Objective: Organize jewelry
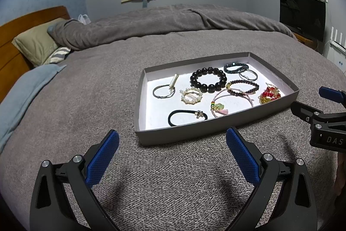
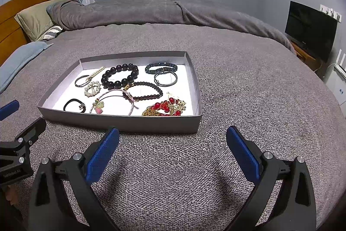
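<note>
A: Jaws on your left gripper (image 1: 172,157) and right gripper (image 2: 172,155) are both spread wide, holding nothing, low over the grey blanket (image 2: 248,83) just near of the tray (image 2: 121,122).

B: Where's the jewelry?

A: All inside the tray, laid flat and mostly apart so each piece can be pinched alone. Black bead bracelet (image 2: 120,76) sits far-centre, red-and-gold chain (image 2: 166,108) near-right, black hair tie (image 1: 187,117) near-left. You look staged to reach in, or finished; can't tell which.
</note>
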Motion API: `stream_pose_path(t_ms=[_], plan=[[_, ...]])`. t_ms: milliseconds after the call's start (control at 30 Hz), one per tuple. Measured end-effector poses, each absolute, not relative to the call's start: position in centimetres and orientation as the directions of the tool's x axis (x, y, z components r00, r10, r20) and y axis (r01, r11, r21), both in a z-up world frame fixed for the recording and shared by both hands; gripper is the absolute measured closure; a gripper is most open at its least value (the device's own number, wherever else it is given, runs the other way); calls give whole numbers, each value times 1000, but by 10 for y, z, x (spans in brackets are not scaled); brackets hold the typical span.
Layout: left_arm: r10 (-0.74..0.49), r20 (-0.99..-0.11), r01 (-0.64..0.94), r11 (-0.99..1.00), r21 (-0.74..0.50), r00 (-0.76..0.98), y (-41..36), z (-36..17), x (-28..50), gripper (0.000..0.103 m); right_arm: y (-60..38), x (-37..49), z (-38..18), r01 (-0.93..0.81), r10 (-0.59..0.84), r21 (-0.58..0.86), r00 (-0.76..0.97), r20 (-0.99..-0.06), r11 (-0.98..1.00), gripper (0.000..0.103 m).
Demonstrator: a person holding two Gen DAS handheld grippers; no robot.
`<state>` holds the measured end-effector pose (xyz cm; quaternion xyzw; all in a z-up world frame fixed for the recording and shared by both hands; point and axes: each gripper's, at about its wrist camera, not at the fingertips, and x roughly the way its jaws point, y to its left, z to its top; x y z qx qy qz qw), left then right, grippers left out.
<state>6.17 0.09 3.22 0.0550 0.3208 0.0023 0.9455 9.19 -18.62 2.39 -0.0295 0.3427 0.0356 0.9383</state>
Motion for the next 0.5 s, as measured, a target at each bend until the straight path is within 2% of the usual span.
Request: stream_pose_path(t_ms=[500], plan=[[41,-612,49,990,130,790,3,27,64,5,-199,98,23,-73,61,8,757,-651,997,5]])
